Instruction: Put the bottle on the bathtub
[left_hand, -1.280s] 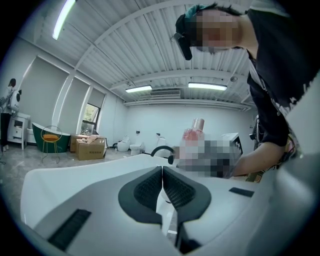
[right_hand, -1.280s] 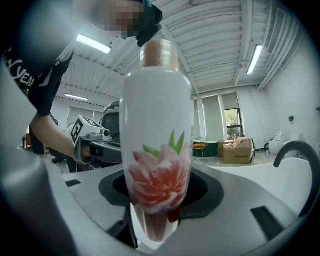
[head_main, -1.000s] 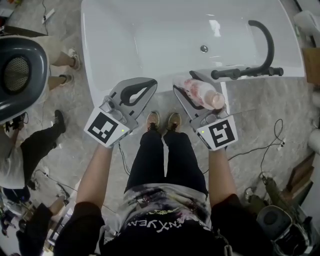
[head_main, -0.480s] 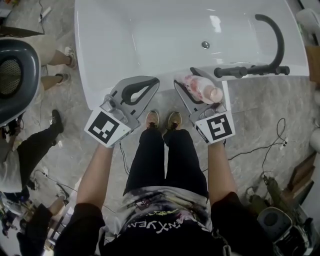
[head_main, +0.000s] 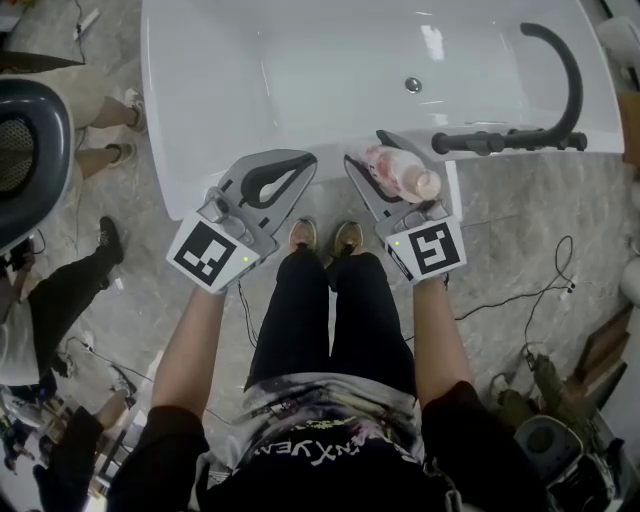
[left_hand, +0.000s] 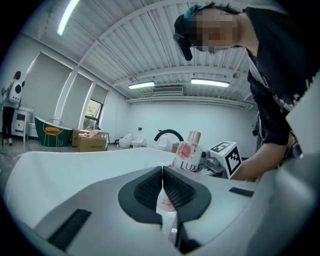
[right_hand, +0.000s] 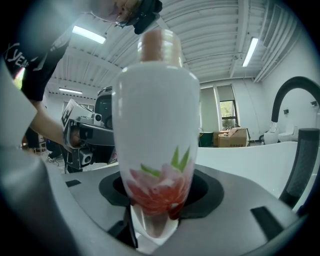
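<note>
In the head view, the bottle (head_main: 402, 173) was seen clamped in the right gripper (head_main: 372, 152) at the near rim of the bathtub (head_main: 195, 150), beside the black faucet (head_main: 565, 75). A fall to the floor was judged possible if it were released off the narrow rim.

In the left gripper view, the left gripper (left_hand: 162, 171) was shown with its 2 jaws together on nothing.

In the right gripper view, only the bottle's lower part was seen pinched, so tilting was judged possible. Open room was left along the rim.
</note>
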